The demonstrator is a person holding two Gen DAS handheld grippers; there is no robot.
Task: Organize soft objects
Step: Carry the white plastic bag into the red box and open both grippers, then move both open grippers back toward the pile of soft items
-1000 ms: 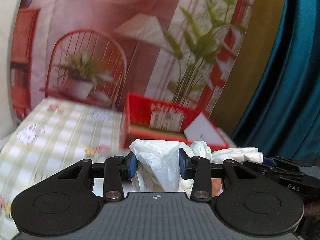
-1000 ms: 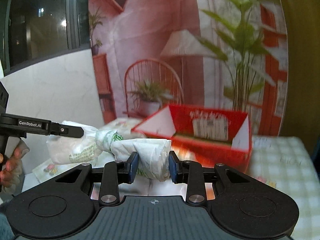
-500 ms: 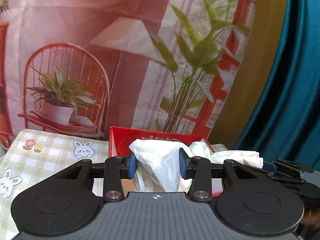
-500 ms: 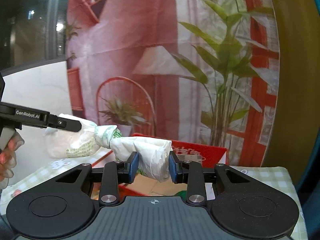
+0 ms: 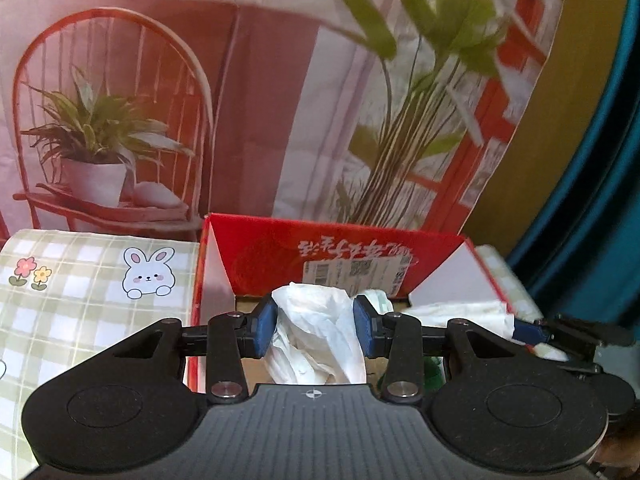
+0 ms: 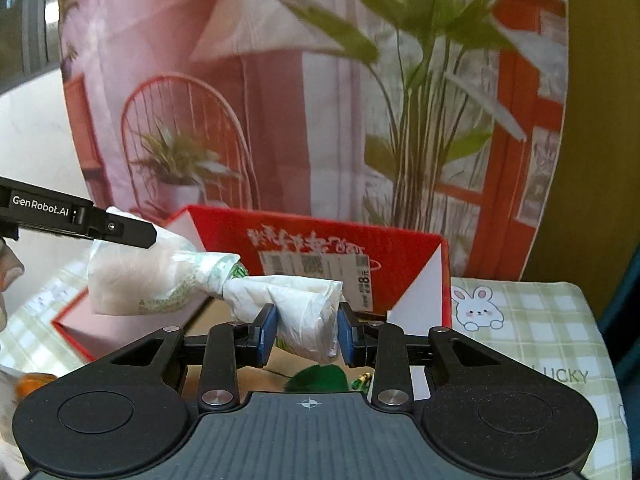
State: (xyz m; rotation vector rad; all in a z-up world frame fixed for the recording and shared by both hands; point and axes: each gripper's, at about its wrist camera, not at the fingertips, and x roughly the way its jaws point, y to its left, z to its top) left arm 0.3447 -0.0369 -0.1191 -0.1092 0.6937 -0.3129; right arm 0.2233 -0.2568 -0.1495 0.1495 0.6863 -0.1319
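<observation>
Both grippers have travelled toward the red cardboard box (image 5: 332,252) since a second ago; it now fills the middle of each wrist view, where before it sat smaller and off to one side, and the knotted plastic bag (image 6: 304,320) has come along with them.

Seen from the left wrist, the left gripper (image 5: 315,330) tilts downward over the box's near edge, its blue pads (image 5: 265,328) clamped on one white bunched end of the bag. The bag's other end stretches off to the right, where the right gripper (image 5: 532,330) shows at the frame's edge, gripping it.

From the right wrist, the right gripper (image 6: 307,334) also tips downward, its pads (image 6: 267,334) pressed on the bag's white twisted end. A knot with green print sits left of that, and the fuller, translucent end reaches the left gripper (image 6: 120,232), which enters from the left edge with part of a hand (image 6: 8,276) behind it. The bag hangs stretched between the two tools, above the box's open mouth and not resting inside it.

A green object (image 6: 320,378) lies on the box floor below. The box stands on a green checked tablecloth (image 6: 532,328) printed with bunnies.
</observation>
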